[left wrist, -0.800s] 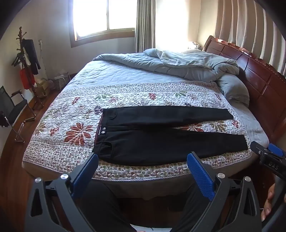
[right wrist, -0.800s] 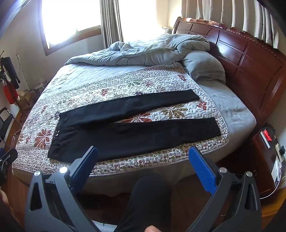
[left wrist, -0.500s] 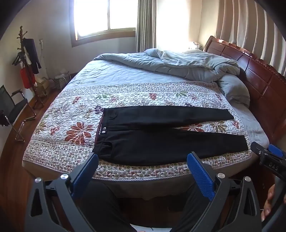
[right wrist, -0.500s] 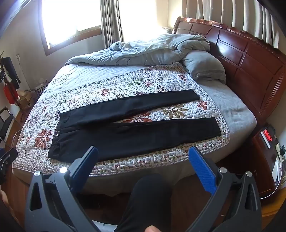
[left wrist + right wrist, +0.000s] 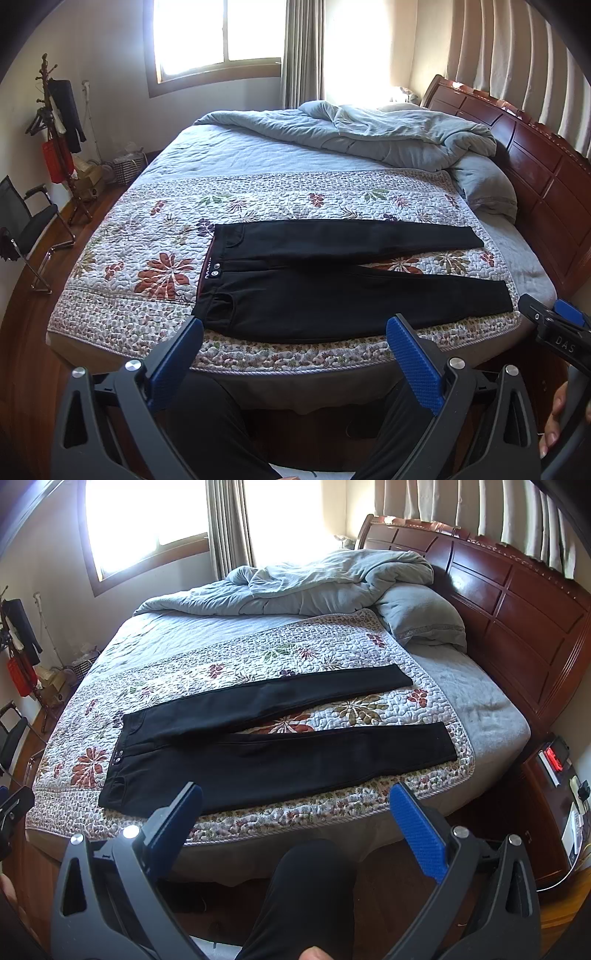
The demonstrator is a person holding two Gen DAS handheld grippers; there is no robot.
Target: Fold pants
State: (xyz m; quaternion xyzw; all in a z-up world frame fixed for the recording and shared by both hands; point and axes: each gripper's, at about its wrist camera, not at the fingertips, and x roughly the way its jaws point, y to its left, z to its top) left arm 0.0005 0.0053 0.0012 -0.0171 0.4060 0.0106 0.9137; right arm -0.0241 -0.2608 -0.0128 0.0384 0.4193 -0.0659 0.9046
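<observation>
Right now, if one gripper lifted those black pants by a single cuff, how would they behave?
Probably floppy: the black pants lie flat and follow the floral quilt, so a lifted cuff would likely trail the rest behind. Likely not slippery, since the quilted surface looks textured and may drag on the cloth. The legs lie splayed apart, so one could lag or twist.

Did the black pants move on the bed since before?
No. The black pants lie where they did, waistband by the big red flower on the quilt, both legs spread flat.
</observation>
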